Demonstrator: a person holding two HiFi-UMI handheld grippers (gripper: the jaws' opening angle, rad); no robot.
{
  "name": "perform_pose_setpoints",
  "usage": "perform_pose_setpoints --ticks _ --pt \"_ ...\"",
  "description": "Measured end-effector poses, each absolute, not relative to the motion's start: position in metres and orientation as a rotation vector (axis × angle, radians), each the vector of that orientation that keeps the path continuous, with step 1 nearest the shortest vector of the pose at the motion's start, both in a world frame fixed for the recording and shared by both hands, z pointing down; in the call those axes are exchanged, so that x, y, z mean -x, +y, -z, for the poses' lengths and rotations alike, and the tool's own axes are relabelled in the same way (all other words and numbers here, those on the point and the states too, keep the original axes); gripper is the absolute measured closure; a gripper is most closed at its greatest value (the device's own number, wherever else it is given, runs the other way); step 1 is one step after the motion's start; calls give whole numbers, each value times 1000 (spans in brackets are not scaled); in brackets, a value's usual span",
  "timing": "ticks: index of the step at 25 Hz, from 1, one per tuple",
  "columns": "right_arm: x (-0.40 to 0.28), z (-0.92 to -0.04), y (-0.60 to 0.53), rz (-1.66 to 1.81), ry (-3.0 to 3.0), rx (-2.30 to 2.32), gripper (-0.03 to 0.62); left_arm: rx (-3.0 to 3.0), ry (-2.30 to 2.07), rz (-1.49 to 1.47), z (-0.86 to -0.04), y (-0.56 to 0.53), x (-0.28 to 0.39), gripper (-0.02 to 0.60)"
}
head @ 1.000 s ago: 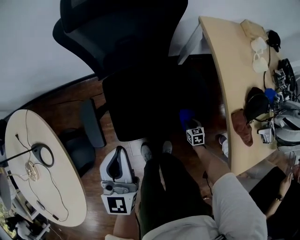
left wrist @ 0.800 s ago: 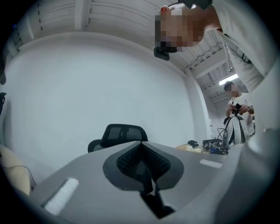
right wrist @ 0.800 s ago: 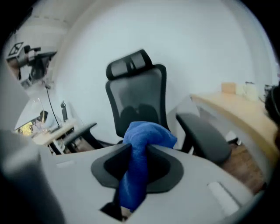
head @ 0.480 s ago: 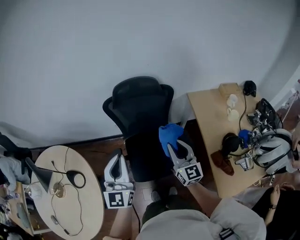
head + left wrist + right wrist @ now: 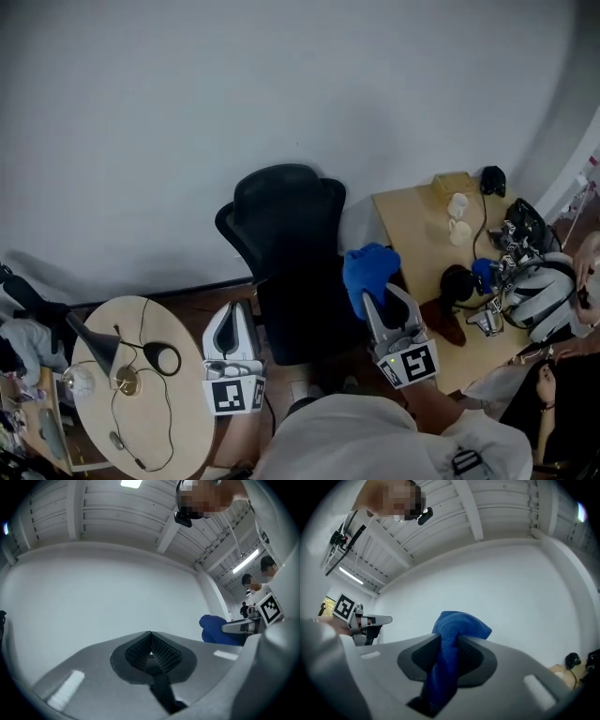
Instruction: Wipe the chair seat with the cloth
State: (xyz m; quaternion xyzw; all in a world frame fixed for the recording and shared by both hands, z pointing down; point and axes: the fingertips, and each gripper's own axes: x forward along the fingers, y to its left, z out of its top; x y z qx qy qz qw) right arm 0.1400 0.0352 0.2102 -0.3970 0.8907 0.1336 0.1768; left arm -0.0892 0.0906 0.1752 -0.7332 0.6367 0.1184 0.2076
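at the far left stands a round table (image 5: 183,422) with a black lamp (image 5: 94,347) and a thin cable looped over its top. just right of it the left hand-held gripper (image 5: 234,307) points toward the wall, beside the chair seat's left edge. its own view shows the jaws clenched tip to tip with nothing between them, only white wall and ceiling beyond.

in the middle is the black chair (image 5: 286,225), its back to the wall, its dark seat (image 5: 295,323) facing the person. the seat top is bare.

right of the seat, the right hand-held gripper (image 5: 387,298) is grasping the blue cloth (image 5: 368,270). the cloth is pinched between the jaws, a bunched end sticking out past the tips and the rest trailing down between them. it is held up in the air, seen from the head view over the seat's right edge and against the white wall in the gripper's own view, apart from the seat.

at the far right a wood table (image 5: 412,225) carries white cups (image 5: 457,217), black headphones (image 5: 457,281), a brown thing (image 5: 448,323) and a tangle of gear.
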Motion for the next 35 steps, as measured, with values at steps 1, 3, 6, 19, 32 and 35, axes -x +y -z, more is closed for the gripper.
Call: perform_pose_setpoints --ticks 1,3,6,19,32,35 --pt "-142 -210 36 -376 2519 1129 497 2048 1768 -324 -177 90 87 581" --pt "-145 -212 38 -357 2517 1145 497 2059 1758 -320 -178 90 85 581" --pt "-142 -215 43 -335 2532 1153 496 2093 1743 -309 -182 91 84 581" --pt "-214 -225 216 -412 2520 1010 494 2036 1714 -329 -198 259 -2 581" --pt "-340 -252 421 -431 2527 972 497 2043 1719 -345 -232 467 -137 581" --pt "-348 -250 447 -435 2518 972 499 2050 1688 -360 -234 492 -149 581"
